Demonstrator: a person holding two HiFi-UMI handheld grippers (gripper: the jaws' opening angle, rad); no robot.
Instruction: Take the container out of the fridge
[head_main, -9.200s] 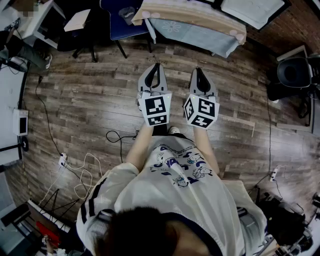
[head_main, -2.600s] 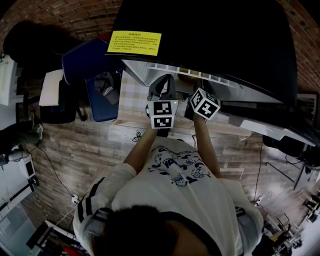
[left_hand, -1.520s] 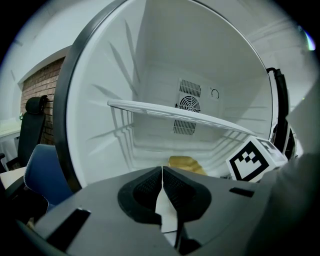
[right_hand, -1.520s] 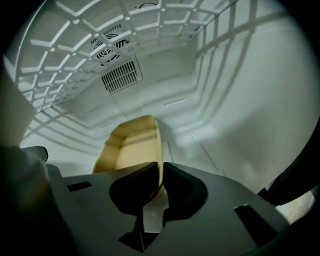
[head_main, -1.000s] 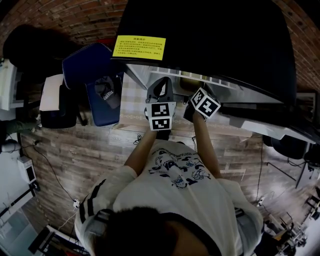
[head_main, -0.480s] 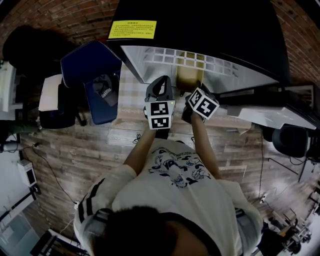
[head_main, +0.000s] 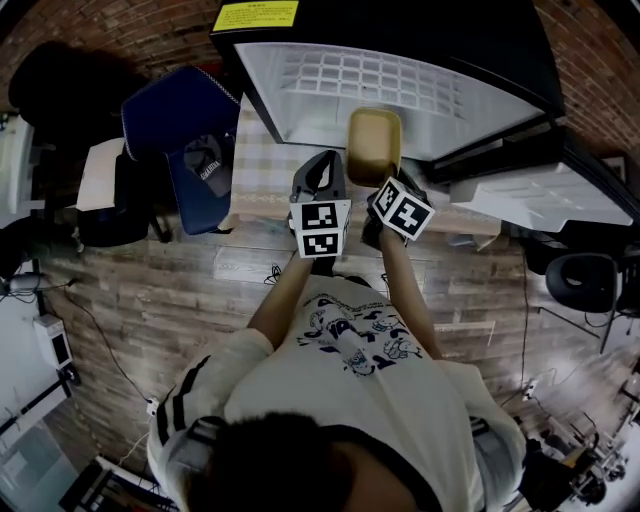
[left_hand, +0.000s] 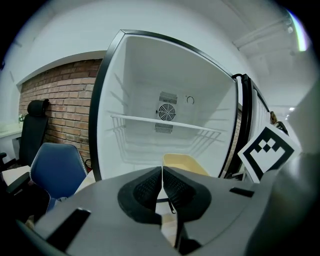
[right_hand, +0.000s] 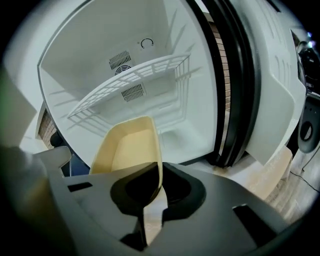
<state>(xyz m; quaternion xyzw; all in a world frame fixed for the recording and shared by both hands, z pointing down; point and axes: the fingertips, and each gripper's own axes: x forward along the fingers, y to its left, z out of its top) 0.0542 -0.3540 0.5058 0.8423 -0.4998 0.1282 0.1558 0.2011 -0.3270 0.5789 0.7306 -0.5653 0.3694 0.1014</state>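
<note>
a: where was the yellow container?
b: at the mouth of the open fridge, its side wall clamped between the right gripper's fingers.
a: and the left gripper?
b: its fingers were pressed together on nothing, just beside the container, pointing into the fridge's white interior under a wire shelf.

white t-shirt in shot, blue cartoon print on the chest, 2 dark stripes on the short sleeve. grey left gripper and right gripper, black ribbed pads, black-and-white marker cubes.
</note>
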